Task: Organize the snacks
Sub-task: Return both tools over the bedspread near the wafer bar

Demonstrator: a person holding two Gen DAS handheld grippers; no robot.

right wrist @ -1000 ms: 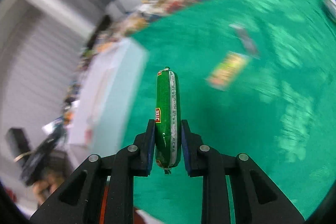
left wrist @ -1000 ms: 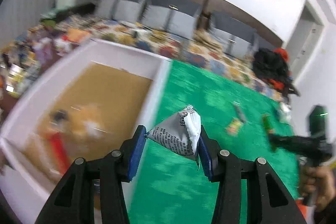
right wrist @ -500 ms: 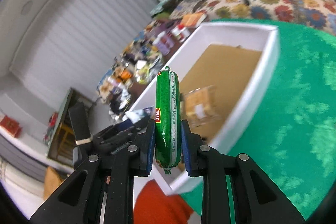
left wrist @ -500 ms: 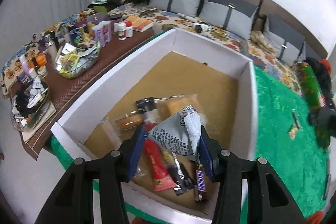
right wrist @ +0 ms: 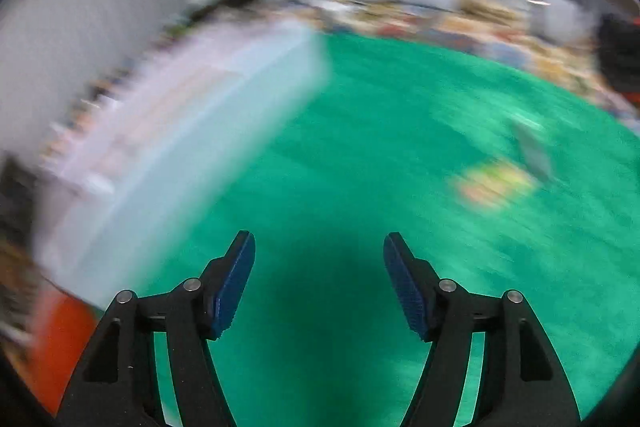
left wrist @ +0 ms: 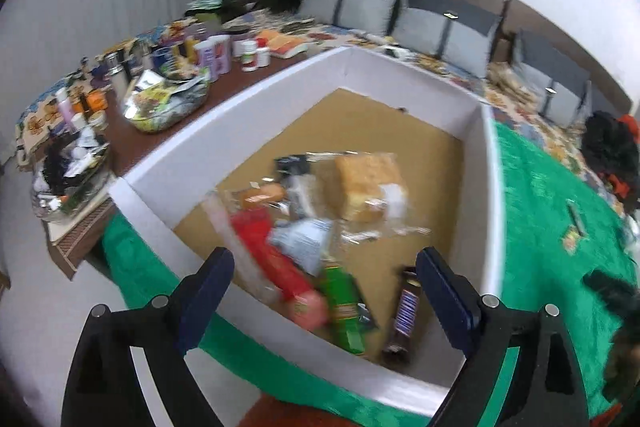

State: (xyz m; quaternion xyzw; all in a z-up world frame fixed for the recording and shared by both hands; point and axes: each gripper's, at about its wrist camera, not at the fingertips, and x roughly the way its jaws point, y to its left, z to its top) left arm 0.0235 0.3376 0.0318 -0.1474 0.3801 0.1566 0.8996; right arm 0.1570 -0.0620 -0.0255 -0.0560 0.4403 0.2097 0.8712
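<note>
My left gripper (left wrist: 326,291) is open and empty above the near end of a white box (left wrist: 404,75) with a brown floor. In the box lie a grey-white printed packet (left wrist: 304,241), a green sausage (left wrist: 343,311), a red packet (left wrist: 276,267), a dark chocolate bar (left wrist: 404,311) and a wrapped yellow cake (left wrist: 370,187). My right gripper (right wrist: 319,283) is open and empty over the green cloth (right wrist: 340,155), to the right of the blurred white box (right wrist: 192,135). A yellow-green packet (right wrist: 494,181) and a grey packet (right wrist: 534,151) lie on the cloth.
A brown side table (left wrist: 132,131) with bottles, jars and foil bags stands left of the box. A bed with grey pillows (left wrist: 424,19) runs along the back. A black and red bag (left wrist: 612,151) sits at the far right. The right wrist view is motion-blurred.
My left gripper opened and the grey-white packet dropped into the box. My right gripper opened, let go of the green sausage, which now lies in the box, and swung right over the cloth.
</note>
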